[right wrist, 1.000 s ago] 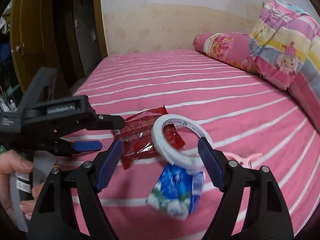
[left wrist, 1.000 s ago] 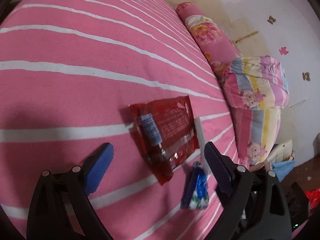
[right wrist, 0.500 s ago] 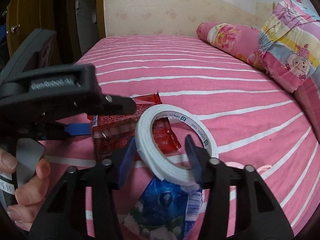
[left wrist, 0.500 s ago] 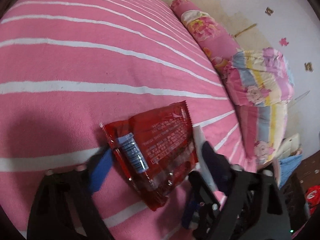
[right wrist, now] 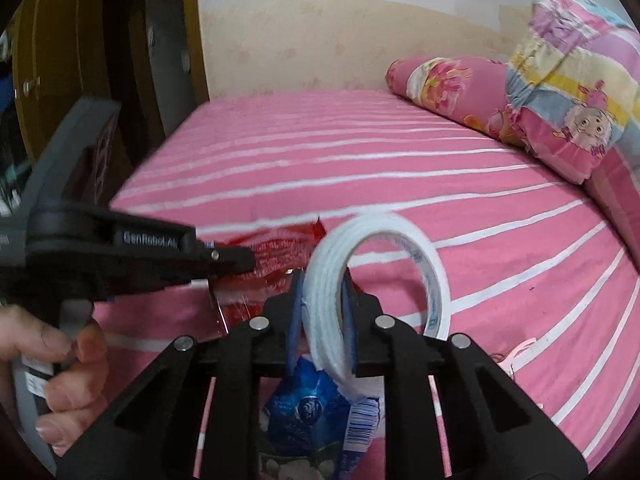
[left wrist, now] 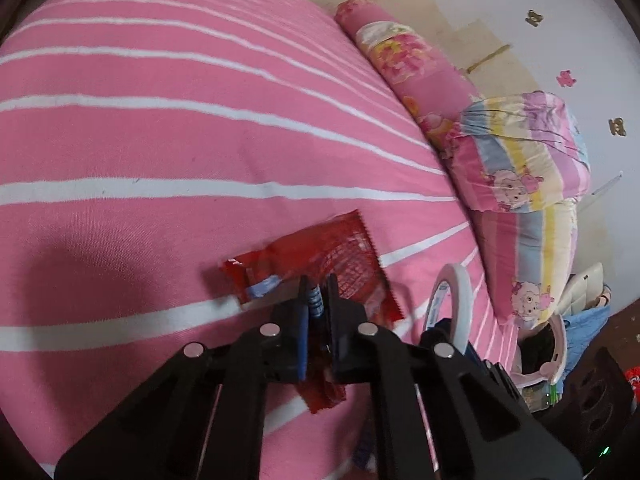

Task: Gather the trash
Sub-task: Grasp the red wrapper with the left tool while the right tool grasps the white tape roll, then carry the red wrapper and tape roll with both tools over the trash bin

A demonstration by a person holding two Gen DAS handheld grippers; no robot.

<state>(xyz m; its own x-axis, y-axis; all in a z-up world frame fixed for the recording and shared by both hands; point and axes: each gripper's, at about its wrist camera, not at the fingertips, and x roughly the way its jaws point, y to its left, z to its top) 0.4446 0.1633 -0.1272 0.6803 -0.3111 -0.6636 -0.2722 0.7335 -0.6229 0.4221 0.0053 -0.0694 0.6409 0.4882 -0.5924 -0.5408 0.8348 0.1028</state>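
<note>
On the pink striped bed (left wrist: 160, 140) lies a red snack wrapper (left wrist: 336, 252), and my left gripper (left wrist: 314, 284) is shut on its near edge. From the right wrist view, that left gripper (right wrist: 236, 260) comes in from the left over the red wrapper (right wrist: 280, 248). A white tape roll (right wrist: 372, 226) stands on edge. The jaws of my right gripper (right wrist: 322, 280) are closing on its near rim, blue pads against both sides. Below them lies a blue and white packet (right wrist: 316, 408). The left wrist view shows the tape roll (left wrist: 456, 292) to the right.
Pink floral and striped pillows (left wrist: 520, 148) are piled along the bed's right side. A person's hand (right wrist: 60, 360) grips the left tool's handle. A small pink clip (right wrist: 516, 352) lies on the sheet to the right. A wooden door (right wrist: 60, 80) stands beyond the bed's left edge.
Both grippers went from wide open to closed. The left moved forward and shut on the red wrapper. The right moved up to the tape roll and clamped its near rim.
</note>
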